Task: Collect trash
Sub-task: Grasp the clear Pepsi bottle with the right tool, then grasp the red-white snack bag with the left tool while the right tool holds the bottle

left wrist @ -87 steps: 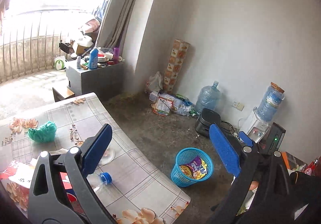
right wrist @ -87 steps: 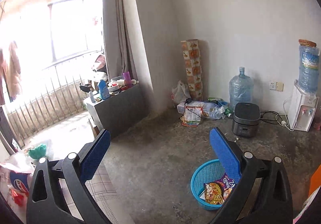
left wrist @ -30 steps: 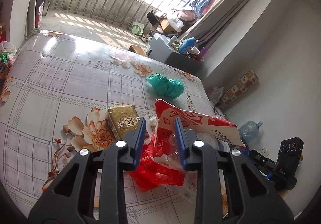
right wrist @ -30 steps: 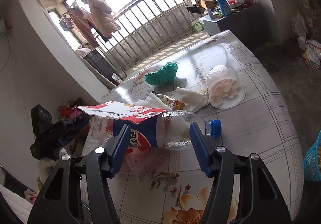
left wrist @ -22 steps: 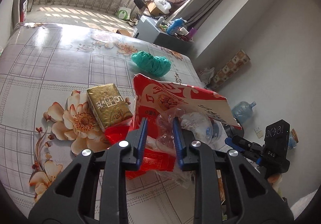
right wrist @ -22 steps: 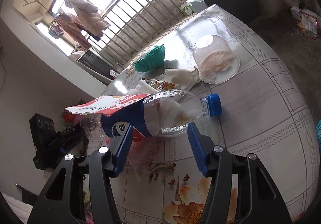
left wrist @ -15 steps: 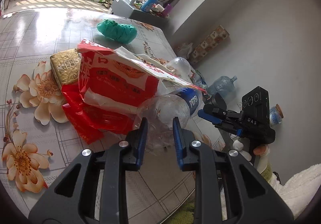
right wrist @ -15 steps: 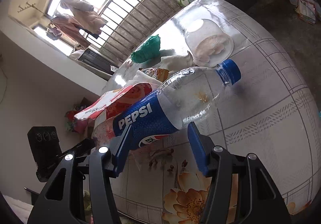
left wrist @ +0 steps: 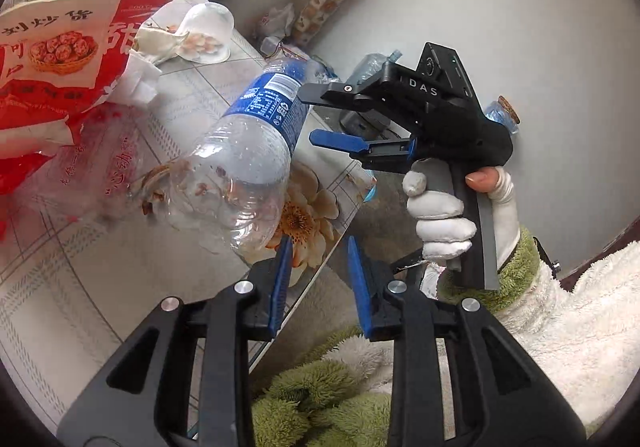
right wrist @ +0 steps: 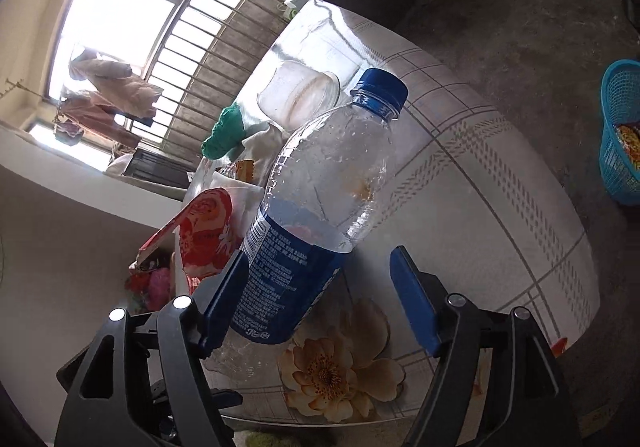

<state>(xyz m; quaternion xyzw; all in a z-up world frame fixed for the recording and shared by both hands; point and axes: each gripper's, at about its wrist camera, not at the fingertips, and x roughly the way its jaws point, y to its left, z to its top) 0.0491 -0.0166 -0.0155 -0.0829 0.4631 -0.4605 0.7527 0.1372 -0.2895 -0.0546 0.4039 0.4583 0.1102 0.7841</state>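
**Bottle between open fingers, grip not yet made**

Bottle [right wrist: 316,207] handling decides this step. In the right wrist view the right claw [right wrist: 320,295] stands wide open around the blue-labelled lower half: its left finger lies against or just beside the label, while the right finger is clearly apart from the plastic. In the left wrist view the same claw comes in from the side with its two fingers straddling the labelled part. Whether the bottle rests on the surface [right wrist: 500,207] or is propped is hard to tell; it tilts with the blue cap up and away.

To do this well, the person should probably centre the claw on the label, where the wall looks stiffer than the thin clear shoulder, then close gently, since empty plastic is likely to buckle or squirt sideways. A squeeze taken off-centre could roll it toward the edge.

The left claw [left wrist: 318,279] is partly open and holds nothing; the bottle's clear base lies just ahead of and left of its tips, close but seemingly not touching.

Farther off, a red snack bag [left wrist: 52,47], an upturned clear cup [right wrist: 298,95] and a green bundle [right wrist: 224,133] lie on the surface. The blue basket [right wrist: 620,135] stands on the floor, well apart.
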